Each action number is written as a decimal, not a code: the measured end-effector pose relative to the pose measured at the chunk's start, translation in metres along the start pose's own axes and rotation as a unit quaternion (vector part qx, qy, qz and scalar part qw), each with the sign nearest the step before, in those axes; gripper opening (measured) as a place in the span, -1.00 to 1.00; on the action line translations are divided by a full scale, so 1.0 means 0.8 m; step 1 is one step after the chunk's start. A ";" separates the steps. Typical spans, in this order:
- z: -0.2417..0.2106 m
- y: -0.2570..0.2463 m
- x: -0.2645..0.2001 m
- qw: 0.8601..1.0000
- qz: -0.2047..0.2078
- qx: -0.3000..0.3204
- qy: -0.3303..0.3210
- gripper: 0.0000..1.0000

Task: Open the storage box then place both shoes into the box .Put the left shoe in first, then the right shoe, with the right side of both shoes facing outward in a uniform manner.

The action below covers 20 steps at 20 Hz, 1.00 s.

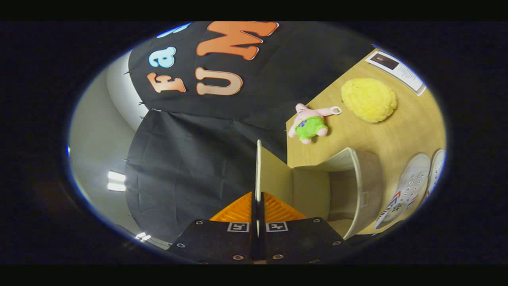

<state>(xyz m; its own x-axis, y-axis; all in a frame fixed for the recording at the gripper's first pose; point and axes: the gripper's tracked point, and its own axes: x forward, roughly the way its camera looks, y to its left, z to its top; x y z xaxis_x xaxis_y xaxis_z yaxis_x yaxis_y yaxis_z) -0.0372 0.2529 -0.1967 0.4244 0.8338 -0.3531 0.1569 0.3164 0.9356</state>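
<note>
My gripper (258, 195) is shut on the thin lid (258, 167) of the storage box, which I see edge-on running straight ahead from between the fingers. Beside the lid, the beige storage box (359, 186) stands open on the wooden table, its hollow inside showing. Two white lace-up shoes lie side by side past the box's rim: the nearer shoe (408, 190) and, beyond it, the other shoe (436, 169). The whole view is rolled, so the table stands on its side.
A pink and green plush toy (308, 124) and a yellow plush (369, 99) lie on the table (412, 131) beyond the box. A printed leaflet (397, 69) sits at the table's far edge. Black cloth wall hangs behind the lid.
</note>
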 end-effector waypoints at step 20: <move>-0.096 0.003 0.129 0.990 -0.072 -0.105 0.067 0.84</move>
<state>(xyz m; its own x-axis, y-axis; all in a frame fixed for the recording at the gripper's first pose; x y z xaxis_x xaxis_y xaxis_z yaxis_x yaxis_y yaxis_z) -0.0618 0.3746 -0.2310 0.2864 0.8217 -0.4927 0.0123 0.5110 0.8595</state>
